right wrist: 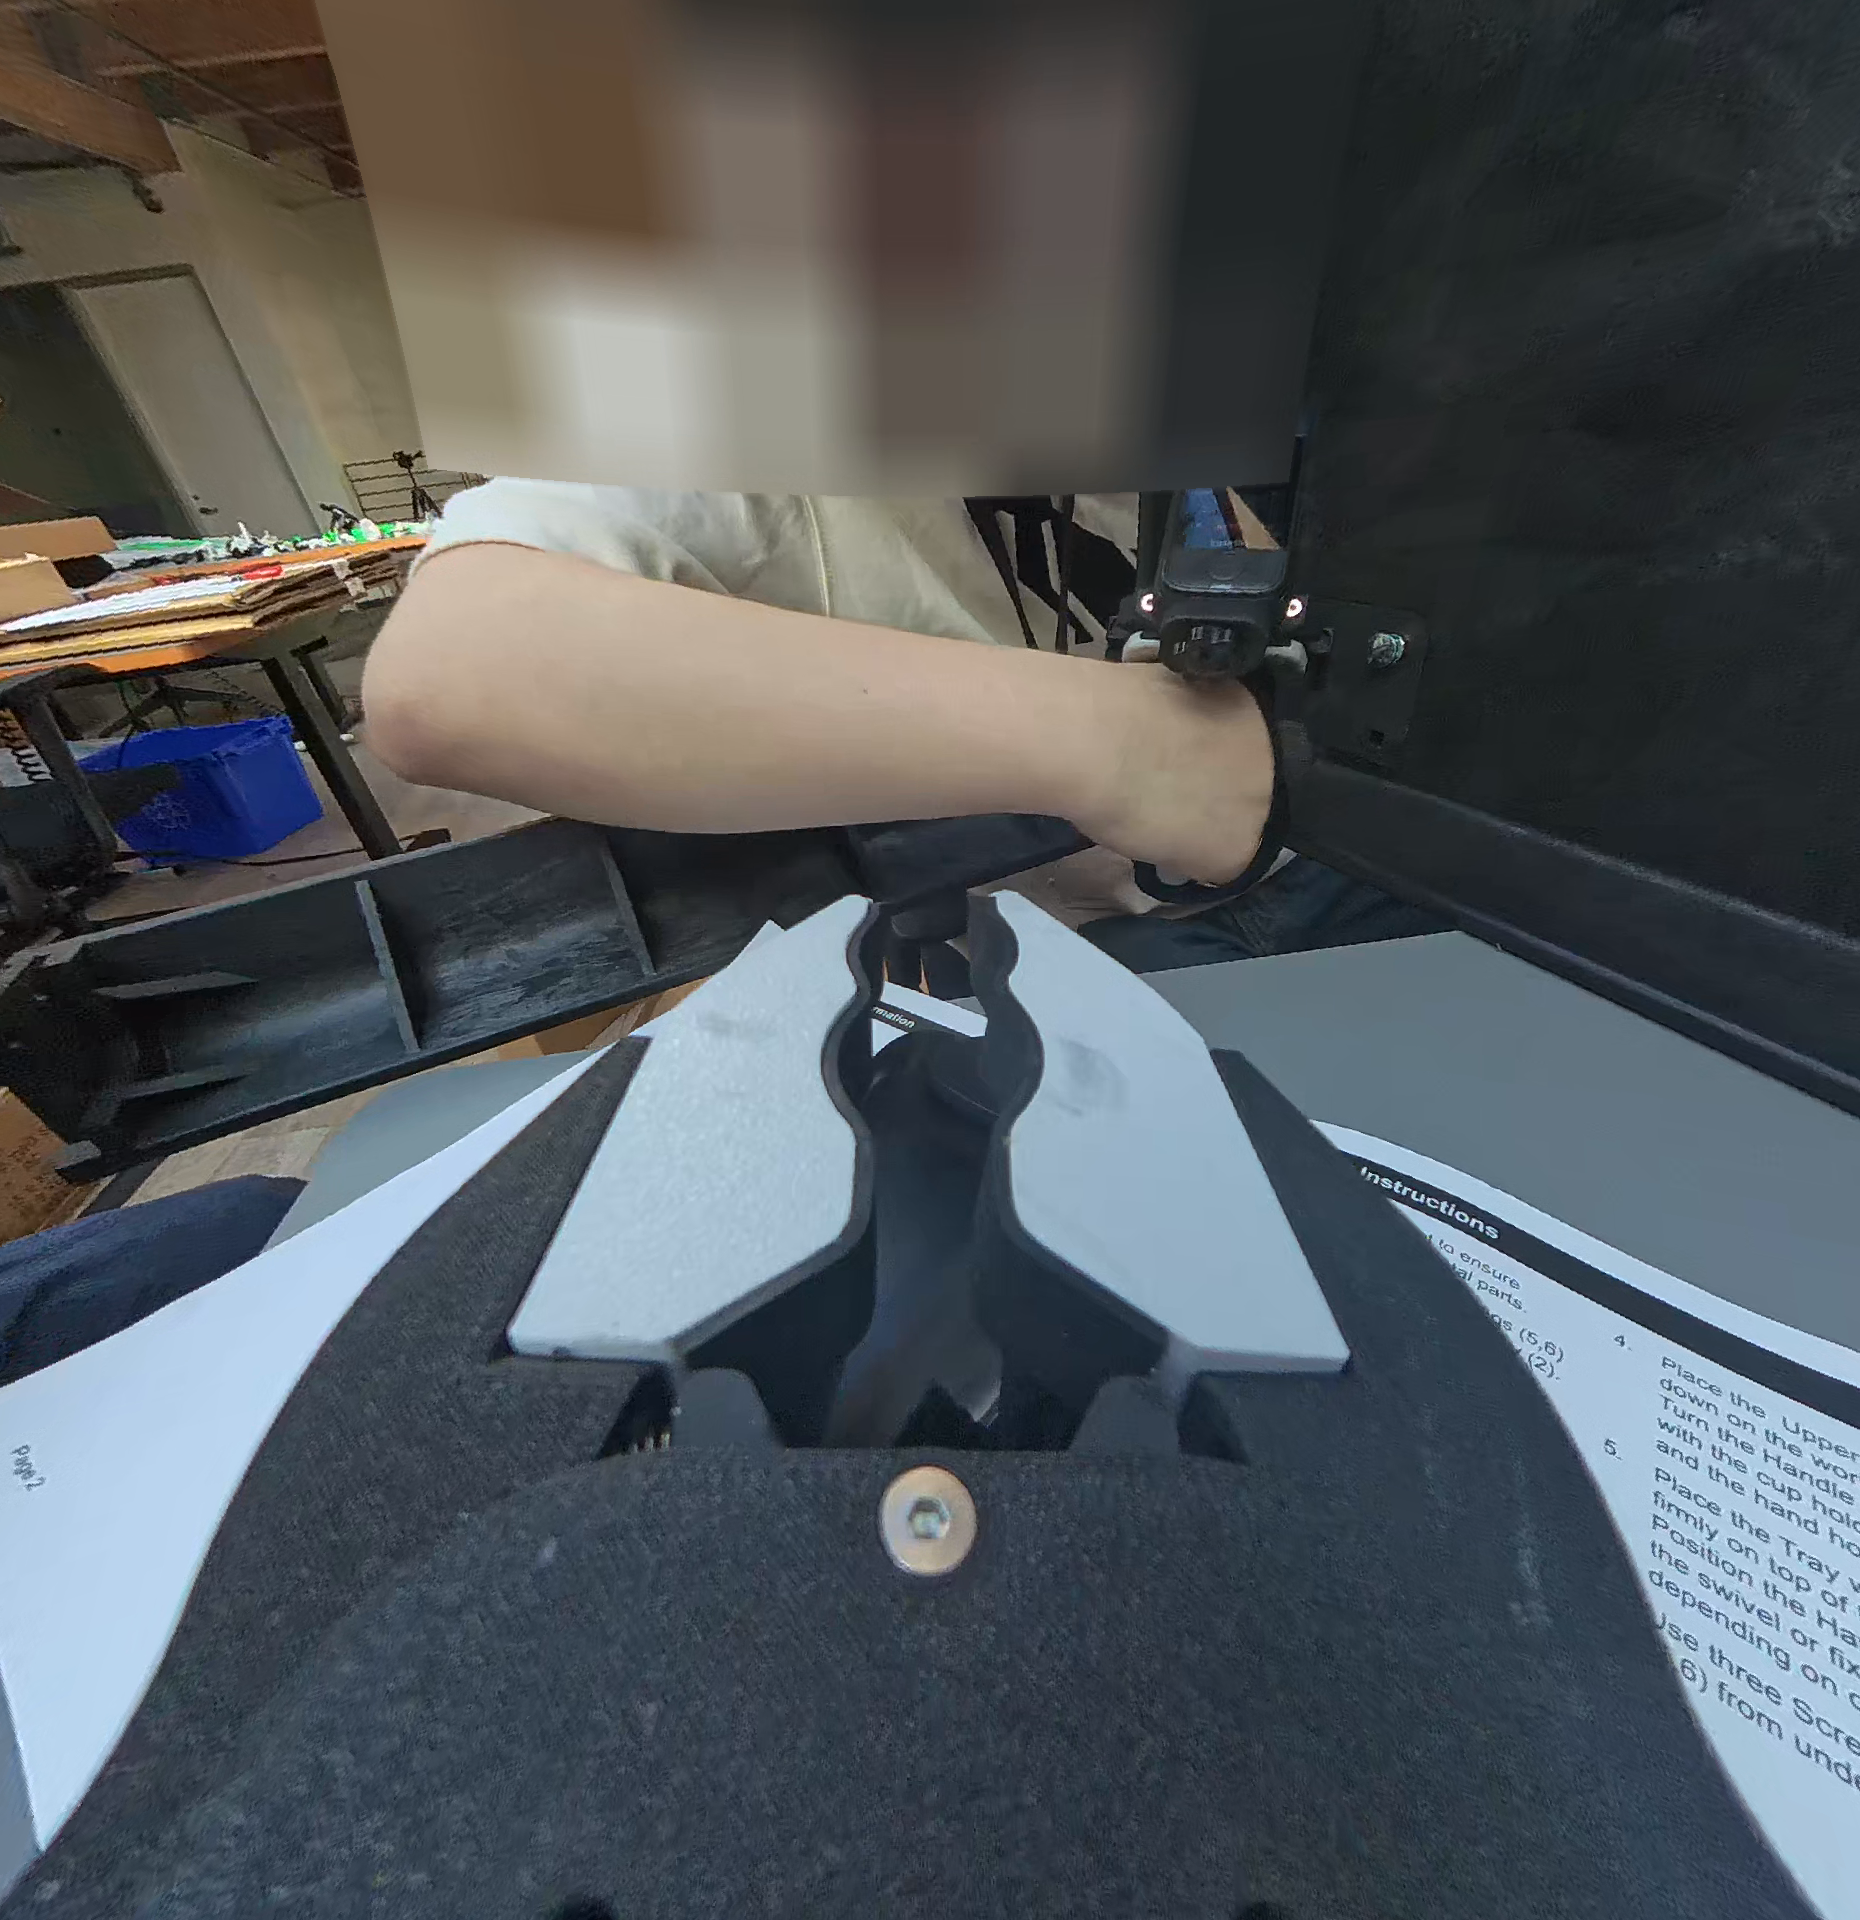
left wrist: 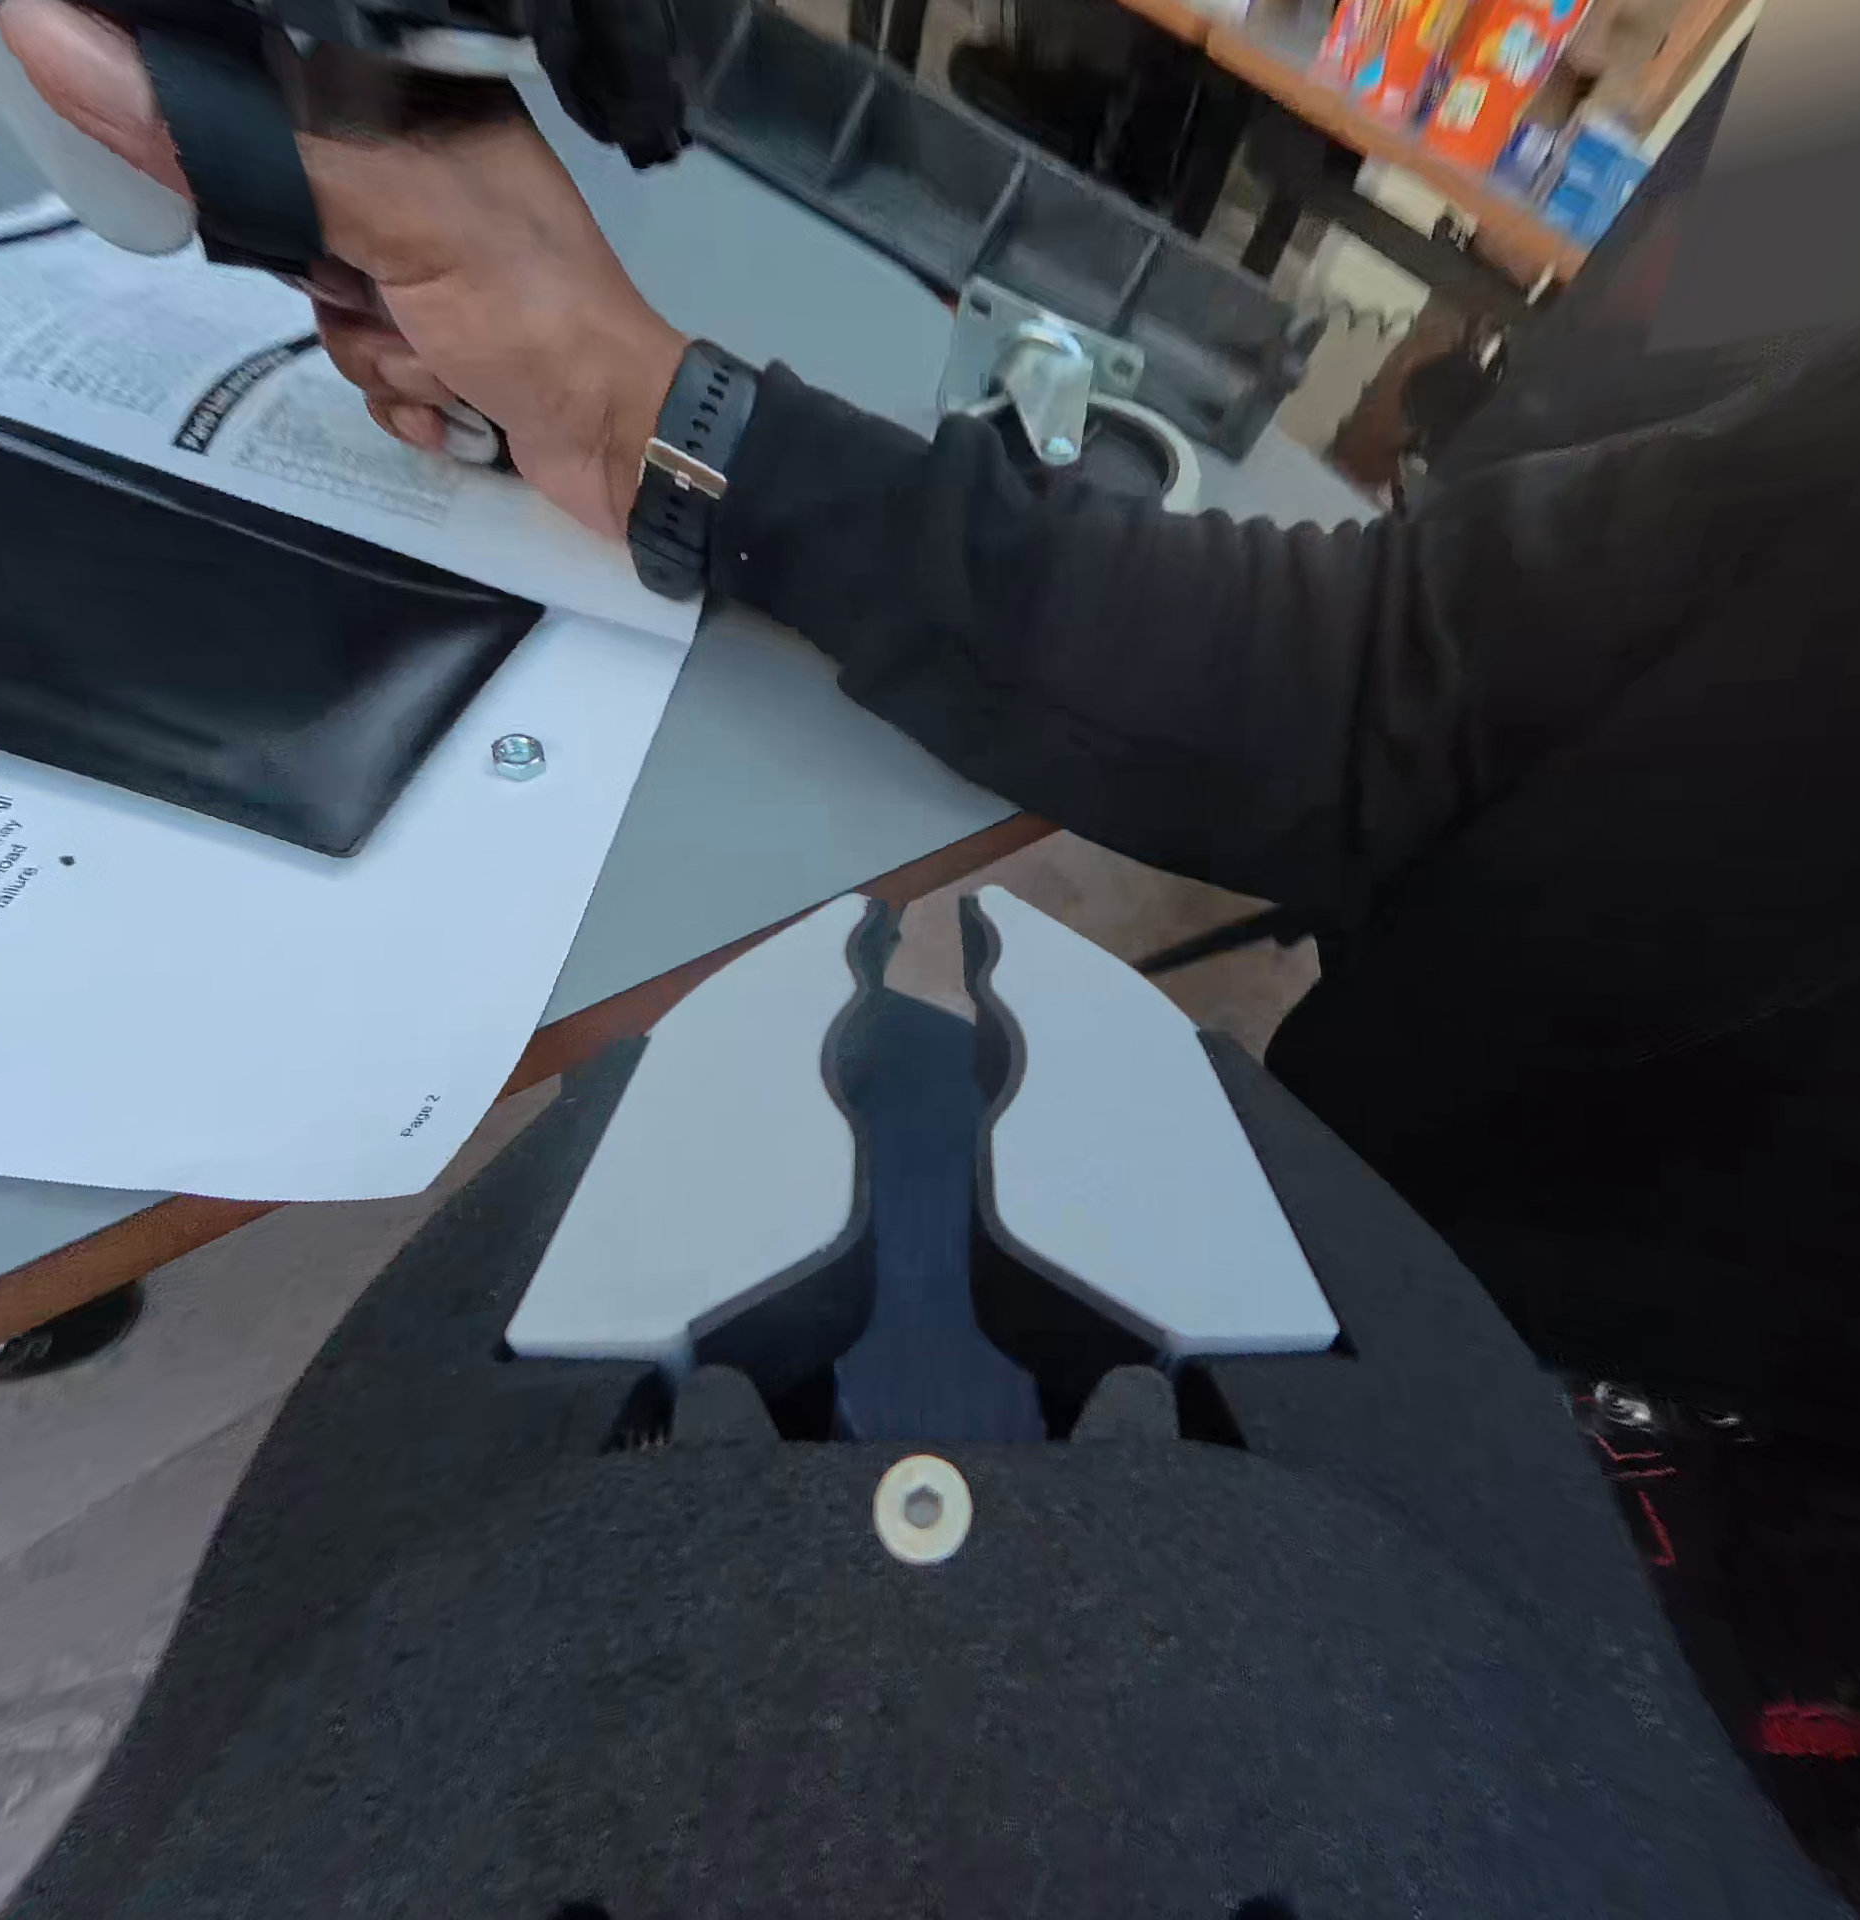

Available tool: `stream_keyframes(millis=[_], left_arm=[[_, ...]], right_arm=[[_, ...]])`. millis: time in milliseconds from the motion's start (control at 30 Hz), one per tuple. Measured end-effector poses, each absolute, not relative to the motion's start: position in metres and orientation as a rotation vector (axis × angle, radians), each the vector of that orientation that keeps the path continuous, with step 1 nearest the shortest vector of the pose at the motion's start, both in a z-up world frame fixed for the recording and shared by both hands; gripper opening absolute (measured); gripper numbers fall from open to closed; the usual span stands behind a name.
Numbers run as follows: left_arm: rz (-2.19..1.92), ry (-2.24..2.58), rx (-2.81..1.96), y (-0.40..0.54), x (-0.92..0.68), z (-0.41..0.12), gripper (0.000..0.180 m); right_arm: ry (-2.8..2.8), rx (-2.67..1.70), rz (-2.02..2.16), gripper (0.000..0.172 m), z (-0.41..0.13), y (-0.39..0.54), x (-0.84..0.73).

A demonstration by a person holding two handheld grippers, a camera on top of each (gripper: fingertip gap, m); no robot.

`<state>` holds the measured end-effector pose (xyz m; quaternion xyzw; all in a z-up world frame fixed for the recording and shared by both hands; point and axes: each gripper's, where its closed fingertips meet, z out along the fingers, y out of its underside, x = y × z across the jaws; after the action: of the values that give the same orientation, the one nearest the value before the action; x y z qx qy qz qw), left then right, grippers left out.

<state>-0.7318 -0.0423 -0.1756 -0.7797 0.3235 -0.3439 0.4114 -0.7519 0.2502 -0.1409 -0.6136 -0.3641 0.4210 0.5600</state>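
My left gripper [left wrist: 931, 914] is open and holds nothing. It hangs just off the grey table's [left wrist: 780, 748] brown front edge, with floor showing between its tips. A steel nut [left wrist: 519, 755] lies on a white printed sheet [left wrist: 230, 987] next to a glossy black plate [left wrist: 209, 644]. A hand in a black sleeve with a black watch [left wrist: 687, 468] holds the right gripper [left wrist: 84, 156] over a second sheet. In the right wrist view my right gripper [right wrist: 921, 920] sits low over a printed sheet [right wrist: 1684, 1507]. Its fingers stand slightly apart, with dark shapes showing through the gap.
A black divided tray [left wrist: 1009, 208] and a steel caster [left wrist: 1051, 395] lie at the table's far side; the tray also shows in the right wrist view [right wrist: 386, 987]. A bare forearm [right wrist: 749, 717] crosses ahead, beside a small camera [right wrist: 1217, 623] and a tall black panel [right wrist: 1632, 416]. There is about 30 centimetres between the tips of the two grippers.
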Motion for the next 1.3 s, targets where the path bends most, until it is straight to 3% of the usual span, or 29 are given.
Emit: stream_keyframes(millis=[133, 300, 500, 833, 1033, 1300], left_arm=[[-0.831, 1.089, -2.358, -0.053, -0.721, -0.133, 0.013], [-0.340, 1.417, -2.452, -0.056, -0.722, -0.066, 0.011], [-0.067, 1.377, -2.484, -0.079, -0.736, -0.008, 0.011], [-0.224, 1.156, -2.571, -0.140, -0.722, -0.007, 0.008], [-0.182, 1.250, -2.529, -0.152, -0.704, -0.016, 0.015], [-0.544, 1.128, -2.285, -0.137, -0.659, 0.031, 0.018]], right_arm=[[-0.871, -1.450, 0.983, 0.015, -0.142, 0.249, -0.754], [-0.872, -1.457, 0.985, 0.015, -0.143, 0.249, -0.755], [-0.868, -1.452, 1.005, 0.015, -0.141, 0.246, -0.759], [-0.852, -1.421, 1.032, 0.013, -0.137, 0.237, -0.761], [-0.767, -1.406, 1.051, 0.012, -0.131, 0.247, -0.745], [-0.745, -1.406, 1.092, 0.012, -0.130, 0.248, -0.746]])
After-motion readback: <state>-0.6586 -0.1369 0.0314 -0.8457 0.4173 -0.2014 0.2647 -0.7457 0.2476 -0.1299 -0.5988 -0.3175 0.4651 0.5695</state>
